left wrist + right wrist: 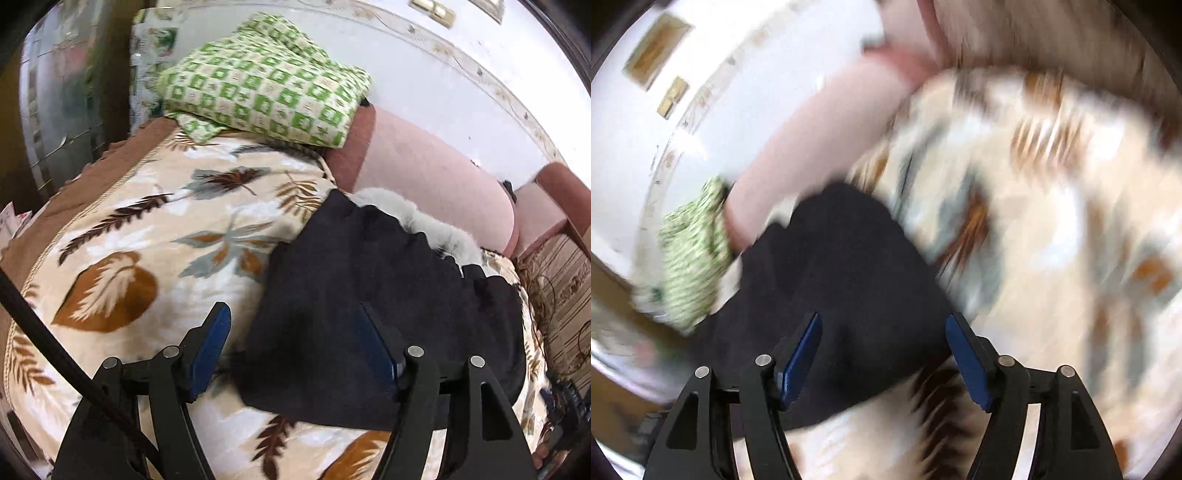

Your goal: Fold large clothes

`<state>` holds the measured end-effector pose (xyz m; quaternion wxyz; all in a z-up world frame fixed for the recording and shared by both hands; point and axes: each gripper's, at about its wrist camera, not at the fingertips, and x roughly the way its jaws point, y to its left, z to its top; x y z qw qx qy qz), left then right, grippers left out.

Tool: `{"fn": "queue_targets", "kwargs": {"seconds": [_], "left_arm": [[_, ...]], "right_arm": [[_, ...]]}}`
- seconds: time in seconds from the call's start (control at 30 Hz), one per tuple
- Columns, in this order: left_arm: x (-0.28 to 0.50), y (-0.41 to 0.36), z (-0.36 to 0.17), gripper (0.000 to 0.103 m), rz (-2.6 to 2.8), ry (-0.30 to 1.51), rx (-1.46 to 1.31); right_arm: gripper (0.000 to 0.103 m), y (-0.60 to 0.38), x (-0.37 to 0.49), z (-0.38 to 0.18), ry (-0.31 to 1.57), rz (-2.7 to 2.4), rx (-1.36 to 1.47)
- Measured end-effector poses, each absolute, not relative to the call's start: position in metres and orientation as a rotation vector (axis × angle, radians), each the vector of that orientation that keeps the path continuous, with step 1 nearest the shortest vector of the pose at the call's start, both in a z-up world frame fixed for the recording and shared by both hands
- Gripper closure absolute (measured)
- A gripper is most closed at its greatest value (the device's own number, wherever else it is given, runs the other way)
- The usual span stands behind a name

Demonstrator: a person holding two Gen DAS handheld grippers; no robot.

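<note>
A folded black garment [369, 295] with a grey furry lining [417, 218] at its far edge lies on a cream leaf-print blanket [147, 240]. My left gripper [293, 321] hovers over the garment's near left edge, jaws open, nothing pressed between the blue pads [212, 350]. In the blurred right wrist view the same black garment [831, 266] lies ahead on the blanket [1052, 221]. My right gripper [884, 325] is open above its near end, blue pads [799, 365] apart and holding nothing.
A green-and-white checked folded cloth [266, 77] sits at the back on a pink bolster [432, 177], which runs along the white wall [480, 62]. The checked cloth [690, 254] shows left of the garment in the right wrist view. A black cable [55, 350] crosses the lower left.
</note>
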<state>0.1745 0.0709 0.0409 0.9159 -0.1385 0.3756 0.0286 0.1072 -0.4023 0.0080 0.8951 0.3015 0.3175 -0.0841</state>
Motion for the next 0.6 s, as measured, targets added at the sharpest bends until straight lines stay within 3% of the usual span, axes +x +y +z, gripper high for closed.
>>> {"fn": "queue_targets", "kwargs": {"seconds": [0.1,0.17,0.23,0.33,0.6], "left_arm": [[0.204,0.051,0.038,0.033,0.013,0.788,-0.255],[0.229,0.037,0.029,0.032,0.021,0.810,-0.213],[0.258,0.027,0.015,0.032,0.078,0.840,-0.154],[0.297,0.031,-0.008,0.027,0.174,0.878,-0.105],[0.346,0.072,-0.066,0.013,0.220,0.961,-0.346]], "right_arm": [[0.037,-0.370,0.136,0.025,0.612,-0.024,0.509],[0.056,-0.343,0.167,0.028,0.632,0.077,0.465],[0.062,-0.319,0.204,0.018,0.682,0.129,0.424],[0.062,-0.299,0.250,-0.003,0.741,0.089,0.335],[0.061,-0.299,0.321,-0.039,0.823,0.066,0.291]]}}
